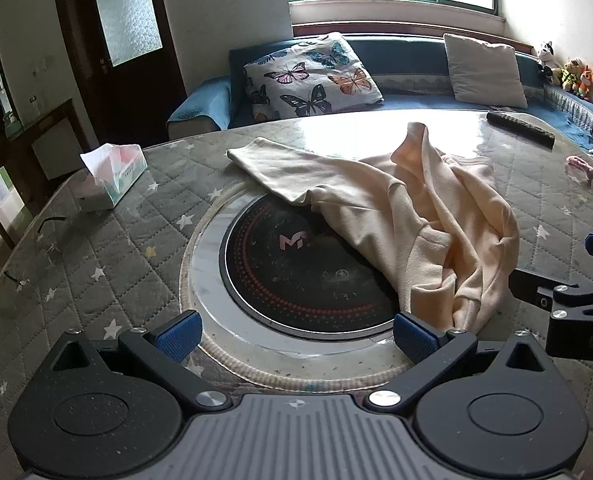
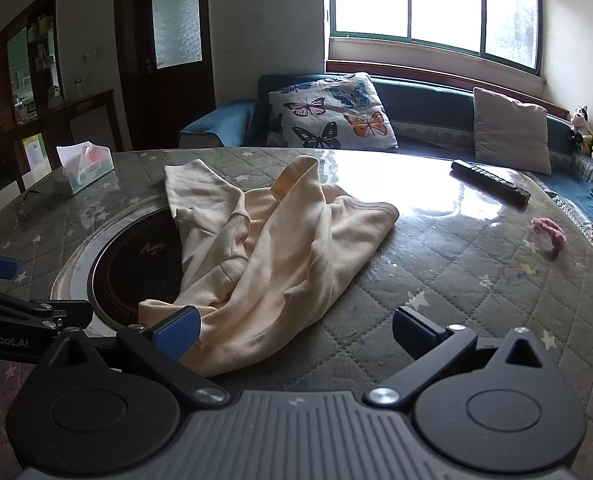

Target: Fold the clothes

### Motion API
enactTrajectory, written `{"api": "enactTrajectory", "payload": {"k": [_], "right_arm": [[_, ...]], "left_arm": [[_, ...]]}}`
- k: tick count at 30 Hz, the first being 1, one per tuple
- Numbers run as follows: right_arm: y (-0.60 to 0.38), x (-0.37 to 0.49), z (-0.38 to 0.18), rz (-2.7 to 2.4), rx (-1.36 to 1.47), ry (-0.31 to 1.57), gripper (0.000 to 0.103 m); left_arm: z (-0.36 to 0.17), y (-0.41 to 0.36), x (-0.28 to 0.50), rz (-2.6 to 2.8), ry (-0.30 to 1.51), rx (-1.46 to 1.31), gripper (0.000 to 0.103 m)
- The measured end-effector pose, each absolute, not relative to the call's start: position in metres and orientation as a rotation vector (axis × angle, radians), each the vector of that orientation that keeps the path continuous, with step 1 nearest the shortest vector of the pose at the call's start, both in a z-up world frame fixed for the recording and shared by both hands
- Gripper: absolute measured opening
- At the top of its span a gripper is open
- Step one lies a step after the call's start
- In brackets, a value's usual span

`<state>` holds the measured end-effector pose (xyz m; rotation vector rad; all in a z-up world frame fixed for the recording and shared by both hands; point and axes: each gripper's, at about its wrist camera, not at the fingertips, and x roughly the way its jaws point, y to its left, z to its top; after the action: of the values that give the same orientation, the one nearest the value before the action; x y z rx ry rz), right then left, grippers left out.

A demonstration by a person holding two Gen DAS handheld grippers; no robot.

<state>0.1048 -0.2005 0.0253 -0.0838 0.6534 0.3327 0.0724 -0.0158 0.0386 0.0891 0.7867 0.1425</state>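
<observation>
Nearest the left wrist camera, the left claw [image 1: 296, 336] hangs low over the tabletop [image 1: 108, 264] with its blue-padded fingers [image 1: 178, 334] spread wide apart and nothing between them. Its right pad sits just beside the near hem of a cream garment [image 1: 420, 224], though actual contact cannot be told. In the gap between the fingers lies the near rim of a round black cooktop [image 1: 292, 276] set into the tabletop.

The garment lies crumpled at about 1 o'clock from the left claw, half over the cooktop, with one sleeve stretched flat toward 11 o'clock and a peak of cloth standing up at its far side.

In the right wrist view, the right claw [image 2: 296, 334] is also spread wide and holds nothing. The garment [image 2: 272, 248] fills the area at 11 to 12 o'clock, and its near hem lies between the fingers, close against the left pad [image 2: 178, 330]; the right finger stands over bare quilted cover. The left claw's arm shows at 9 o'clock in this view.

A tissue box [image 1: 114, 174] sits at 10 o'clock from the left claw, near the far tabletop edge. A dark remote control [image 2: 490, 184] lies at 1 o'clock from the right claw, and a small pink object [image 2: 550, 232] at 2 o'clock, both well apart from the garment. Beyond the tabletop, a blue sofa [image 2: 424, 100] carries a butterfly cushion [image 2: 330, 114].
</observation>
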Motion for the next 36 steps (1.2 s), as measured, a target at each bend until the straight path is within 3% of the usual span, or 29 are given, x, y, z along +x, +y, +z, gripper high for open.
{"api": "enactTrajectory", "payload": {"k": [36], "right_arm": [[-0.199, 0.1, 0.024, 0.337, -0.079, 0.66, 0.103]], "left_arm": [[0.052, -0.027, 0.063, 0.13, 0.752, 0.124, 0.103]]}}
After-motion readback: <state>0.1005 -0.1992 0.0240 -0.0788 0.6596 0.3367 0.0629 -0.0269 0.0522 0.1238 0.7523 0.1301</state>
